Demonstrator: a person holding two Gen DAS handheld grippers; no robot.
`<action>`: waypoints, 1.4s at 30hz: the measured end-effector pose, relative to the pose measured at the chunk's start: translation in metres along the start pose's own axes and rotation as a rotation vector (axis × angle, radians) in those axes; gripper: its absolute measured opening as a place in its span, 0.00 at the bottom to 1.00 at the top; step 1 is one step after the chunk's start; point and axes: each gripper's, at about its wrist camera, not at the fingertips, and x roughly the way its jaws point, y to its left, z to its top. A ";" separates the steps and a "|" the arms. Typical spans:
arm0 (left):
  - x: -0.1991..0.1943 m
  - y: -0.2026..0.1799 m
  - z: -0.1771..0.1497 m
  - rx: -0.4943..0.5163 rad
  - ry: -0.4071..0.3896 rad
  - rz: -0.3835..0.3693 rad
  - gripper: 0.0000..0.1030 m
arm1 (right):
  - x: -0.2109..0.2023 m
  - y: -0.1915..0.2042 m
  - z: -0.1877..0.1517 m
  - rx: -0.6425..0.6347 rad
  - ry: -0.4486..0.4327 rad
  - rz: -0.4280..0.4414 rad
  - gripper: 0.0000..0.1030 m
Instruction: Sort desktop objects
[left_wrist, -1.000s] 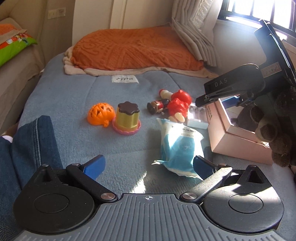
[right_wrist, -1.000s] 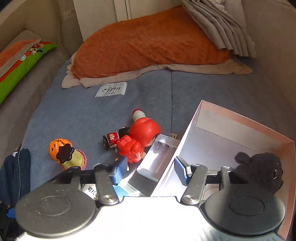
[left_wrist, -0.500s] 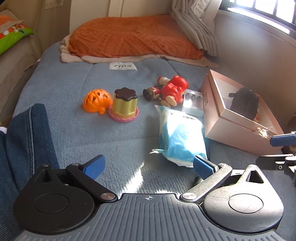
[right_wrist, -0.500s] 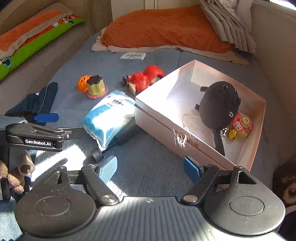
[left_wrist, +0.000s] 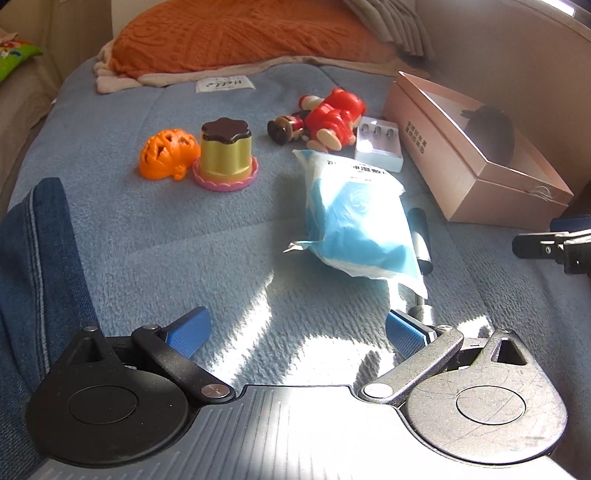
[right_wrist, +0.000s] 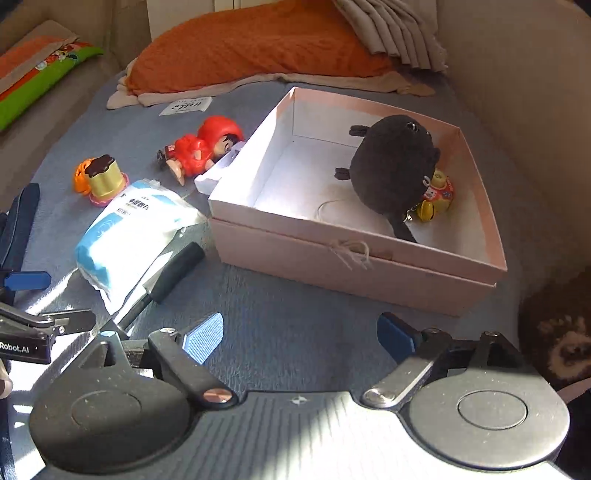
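Ahead of the grippers there were 2 figurines (left_wrist: 332, 118), 1 orange toy (left_wrist: 166, 153), 1 pudding toy (left_wrist: 226, 155), 1 wipes pack (left_wrist: 358, 218), 1 pink box (right_wrist: 354, 229) and 1 black plush (right_wrist: 393, 168).

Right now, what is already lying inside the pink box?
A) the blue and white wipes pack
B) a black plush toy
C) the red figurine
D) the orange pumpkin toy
B: the black plush toy lies inside the pink box, while the other three things are outside it on the blue blanket.
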 end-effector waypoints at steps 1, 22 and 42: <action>0.001 0.001 0.000 -0.002 0.005 0.001 1.00 | 0.003 0.012 -0.006 -0.019 0.017 0.017 0.89; -0.020 0.025 0.016 -0.161 -0.131 0.056 1.00 | 0.000 0.106 -0.020 -0.104 -0.101 0.087 0.77; -0.020 0.032 0.017 -0.209 -0.142 0.017 1.00 | -0.089 -0.013 -0.004 0.328 0.030 0.374 0.24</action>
